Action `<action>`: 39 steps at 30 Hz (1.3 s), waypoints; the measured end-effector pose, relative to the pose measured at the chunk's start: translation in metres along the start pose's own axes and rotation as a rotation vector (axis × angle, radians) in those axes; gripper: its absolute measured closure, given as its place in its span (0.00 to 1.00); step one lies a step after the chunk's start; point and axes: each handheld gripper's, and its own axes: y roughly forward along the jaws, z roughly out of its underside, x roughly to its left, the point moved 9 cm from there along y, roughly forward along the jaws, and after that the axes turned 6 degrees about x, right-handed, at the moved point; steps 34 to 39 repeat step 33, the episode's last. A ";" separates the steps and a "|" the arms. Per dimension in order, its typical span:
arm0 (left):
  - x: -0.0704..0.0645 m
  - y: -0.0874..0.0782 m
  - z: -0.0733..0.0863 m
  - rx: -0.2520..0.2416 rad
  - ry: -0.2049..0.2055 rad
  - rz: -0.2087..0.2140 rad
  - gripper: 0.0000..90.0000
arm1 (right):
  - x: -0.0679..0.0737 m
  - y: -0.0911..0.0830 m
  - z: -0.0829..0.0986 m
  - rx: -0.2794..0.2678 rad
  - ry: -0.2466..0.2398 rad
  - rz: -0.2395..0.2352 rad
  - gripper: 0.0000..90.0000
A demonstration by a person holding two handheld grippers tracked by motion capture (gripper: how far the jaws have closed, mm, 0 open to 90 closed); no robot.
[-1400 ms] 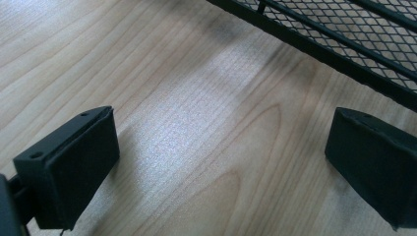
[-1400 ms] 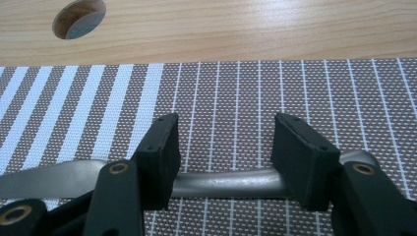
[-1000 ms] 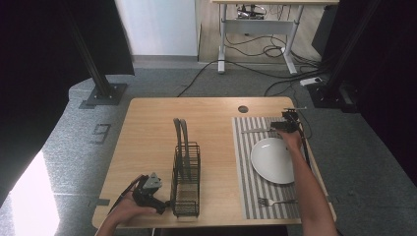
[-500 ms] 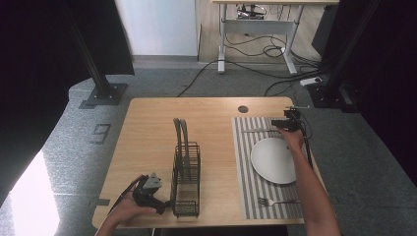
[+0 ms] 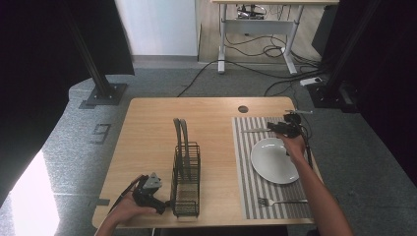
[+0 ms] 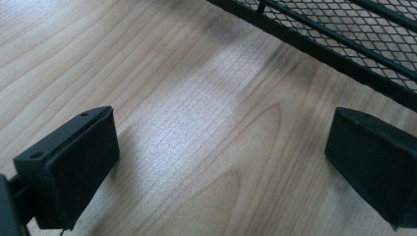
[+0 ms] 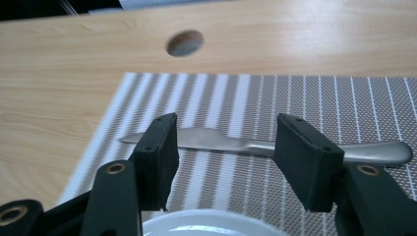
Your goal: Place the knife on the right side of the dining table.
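A silver table knife (image 7: 221,142) lies crosswise on the far end of a striped placemat (image 5: 246,167), also seen as knife (image 5: 255,130) from above. My right gripper (image 7: 227,151) is open just short of it, with one jaw on each side of the blade's near part and nothing held. From above, the right gripper (image 5: 275,129) is at the far edge of a white plate (image 5: 273,160). My left gripper (image 6: 223,147) is open over bare wood beside a black wire rack (image 6: 344,29). In the high view the left gripper (image 5: 160,204) rests at the rack's (image 5: 186,169) near-left corner.
Two grey dishes (image 5: 179,132) stand upright in the rack. A fork (image 5: 282,201) lies on the placemat's near end. A round hole (image 5: 243,108) pierces the tabletop beyond the mat. The white plate's rim (image 7: 221,228) sits just under the right jaws.
My right gripper has shifted slightly down toward the knife. The left gripper, rack, plate and fork have not moved.
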 end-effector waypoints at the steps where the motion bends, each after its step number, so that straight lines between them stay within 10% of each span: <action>1: 0.000 0.000 0.000 0.000 0.000 0.000 0.00 | 0.000 0.000 0.000 0.000 0.000 0.000 0.46; 19: 0.000 0.000 0.000 0.000 0.001 0.000 0.00 | 0.143 -0.067 0.076 -0.026 -0.212 -0.283 0.44; 27: 0.000 0.000 0.000 0.000 -0.002 -0.003 0.00 | 0.164 -0.061 0.097 0.005 -0.269 -0.302 0.43; 39: 0.000 0.000 0.000 0.000 -0.002 -0.002 0.00 | 0.161 -0.061 0.098 -0.009 -0.265 -0.288 0.42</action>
